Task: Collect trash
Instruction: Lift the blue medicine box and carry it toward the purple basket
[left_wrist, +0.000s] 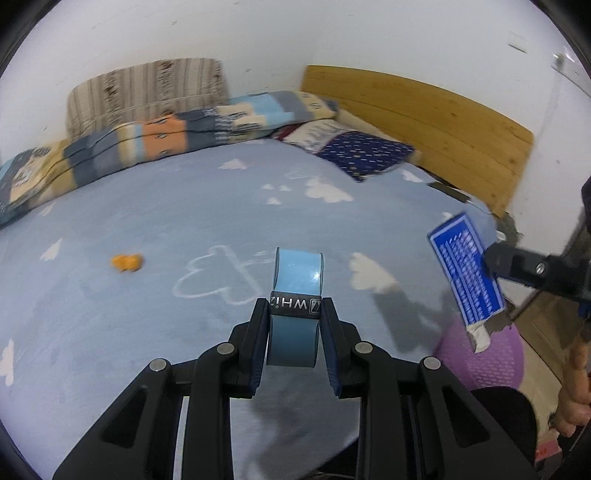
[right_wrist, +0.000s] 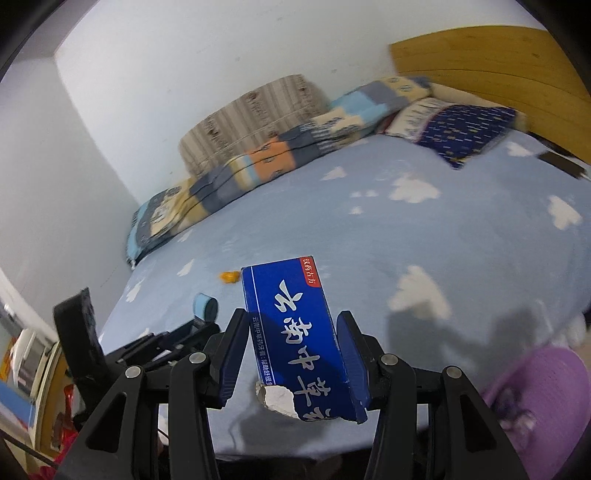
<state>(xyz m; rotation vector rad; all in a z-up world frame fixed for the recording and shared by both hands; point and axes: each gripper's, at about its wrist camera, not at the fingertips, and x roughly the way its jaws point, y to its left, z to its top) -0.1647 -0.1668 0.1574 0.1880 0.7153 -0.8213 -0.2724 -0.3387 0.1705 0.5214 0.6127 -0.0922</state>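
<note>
On my left wrist view, my left gripper (left_wrist: 294, 317) is clenched on a light blue tape roll (left_wrist: 295, 295) held above the bed (left_wrist: 147, 221), with an orange scrap (left_wrist: 126, 262) lying on the sheet further ahead to the left. On my right wrist view, my right gripper (right_wrist: 291, 354) grasps a torn blue carton (right_wrist: 295, 332) above the bed's near edge, with a purple basket (right_wrist: 535, 391) below to the right.

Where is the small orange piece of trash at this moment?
The orange scrap lies on the blue cloud bedsheet, left of the tape roll in the left claw.
</note>
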